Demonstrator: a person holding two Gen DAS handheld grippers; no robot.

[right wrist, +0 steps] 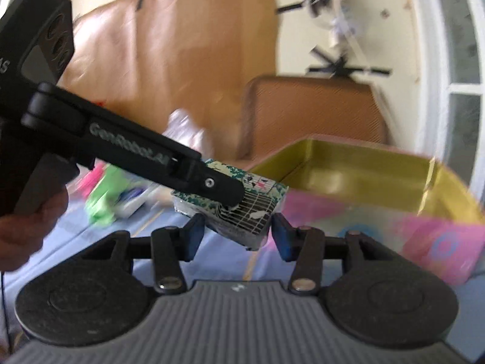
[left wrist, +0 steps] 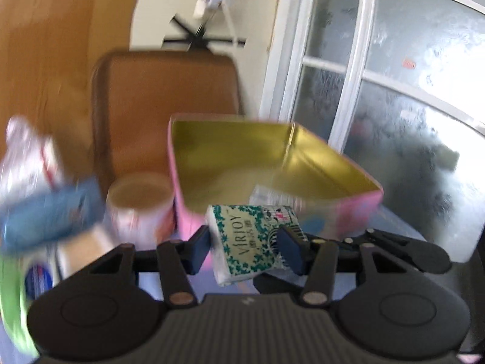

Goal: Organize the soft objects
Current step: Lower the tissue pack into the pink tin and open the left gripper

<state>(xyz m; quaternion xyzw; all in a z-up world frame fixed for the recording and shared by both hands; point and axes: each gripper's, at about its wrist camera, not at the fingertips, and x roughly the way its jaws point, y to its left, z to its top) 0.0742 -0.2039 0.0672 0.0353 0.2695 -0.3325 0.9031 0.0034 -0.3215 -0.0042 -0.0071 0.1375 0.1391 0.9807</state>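
The left tool [left wrist: 247, 244] points slightly downward toward the open box, its blue-padded fingers [left wrist: 200, 247] clamped on a small soft tissue pack printed with green leaves and a birdcage [left wrist: 242, 239]. The pack sits tilted between the pads, lifted clear of the blue-covered desk [left wrist: 242, 286] and just in front of the box's near wall. In the right wrist view the same tool reaches in from the left as a long black arm, with a person's hand [right wrist: 27, 227] gripping its handle at the left edge.

The right tool [right wrist: 235, 236] is held low and nearly level — its two blue pads stand apart on either side of the pack's lower corner. Whether either pad touches the pack cannot be told; they do not look pressed on it.

Behind the pack stands a large pink rectangular tin box with a gold inside [left wrist: 348, 209], open at the top. A pale packet [left wrist: 272, 195] lies at its bottom near the front wall; blur hides what it is. Left of the box is a white round tub [left wrist: 139, 209], open-topped, its contents unclear. Further left lie a blurred blue packet [left wrist: 51, 212], a clear crinkled plastic bag [left wrist: 27, 157] and something bright green [left wrist: 12, 303]. A brown chair back [left wrist: 169, 103] rises behind the desk, beside a frosted window [left wrist: 394, 91].
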